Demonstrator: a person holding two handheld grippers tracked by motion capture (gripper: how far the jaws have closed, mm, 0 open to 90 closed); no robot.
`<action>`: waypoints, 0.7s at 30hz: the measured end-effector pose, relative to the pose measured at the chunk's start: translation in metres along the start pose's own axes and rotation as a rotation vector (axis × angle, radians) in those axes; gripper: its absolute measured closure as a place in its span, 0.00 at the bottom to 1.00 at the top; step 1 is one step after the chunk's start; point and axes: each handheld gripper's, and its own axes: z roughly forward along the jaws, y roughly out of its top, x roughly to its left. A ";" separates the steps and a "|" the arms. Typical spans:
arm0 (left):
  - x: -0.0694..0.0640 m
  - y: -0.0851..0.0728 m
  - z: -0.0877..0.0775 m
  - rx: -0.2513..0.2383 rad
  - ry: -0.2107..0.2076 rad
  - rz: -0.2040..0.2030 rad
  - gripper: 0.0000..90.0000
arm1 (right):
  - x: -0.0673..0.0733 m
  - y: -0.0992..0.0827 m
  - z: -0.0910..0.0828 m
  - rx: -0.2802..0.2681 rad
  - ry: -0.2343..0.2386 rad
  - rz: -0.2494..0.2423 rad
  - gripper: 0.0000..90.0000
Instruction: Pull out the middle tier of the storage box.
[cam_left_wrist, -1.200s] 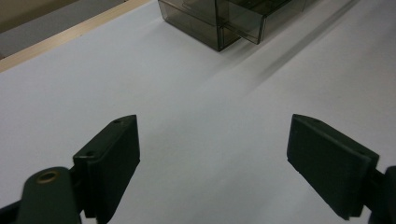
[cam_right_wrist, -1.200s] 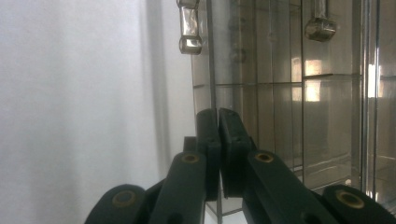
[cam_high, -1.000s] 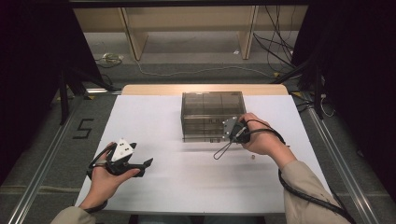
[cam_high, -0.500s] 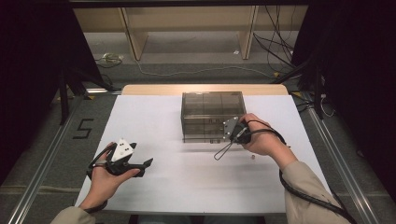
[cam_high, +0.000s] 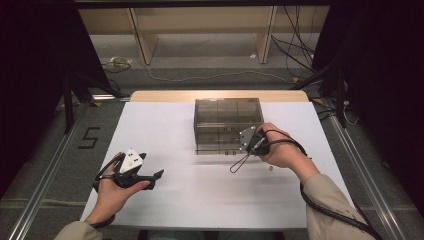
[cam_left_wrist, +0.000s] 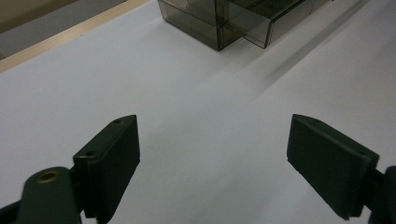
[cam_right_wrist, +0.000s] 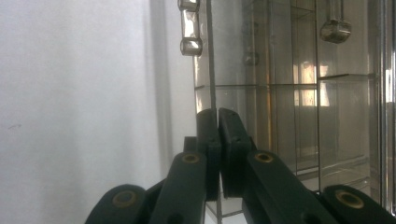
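White table (cam_high: 200, 200); floor marking "5" (cam_high: 89, 137); right gripper (cam_right_wrist: 217, 116) fingers clenched at smoky drawer box (cam_high: 227, 120); left gripper (cam_left_wrist: 212, 154) released.

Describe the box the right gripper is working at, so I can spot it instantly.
On the white table, look toward the far edge, just right of centre. The smoky see-through drawer box stands there, right gripper at its front; it alone stands on the table.

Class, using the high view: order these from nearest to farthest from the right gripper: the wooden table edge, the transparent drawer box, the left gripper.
1. transparent drawer box: right at the right gripper, at its front face.
2. wooden table edge: behind the box, at the far side.
3. left gripper: near left, over the white table cover.
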 end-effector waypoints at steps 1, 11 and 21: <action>0.000 0.000 0.000 0.000 0.000 0.000 0.19 | 0.000 0.000 0.000 0.005 0.000 -0.001 0.99; 0.000 0.000 0.000 0.000 0.000 0.000 0.19 | 0.003 -0.001 -0.001 -0.004 0.001 0.003 0.99; 0.000 0.000 0.000 0.000 0.000 0.001 0.19 | 0.006 0.000 -0.001 -0.006 0.002 0.006 0.99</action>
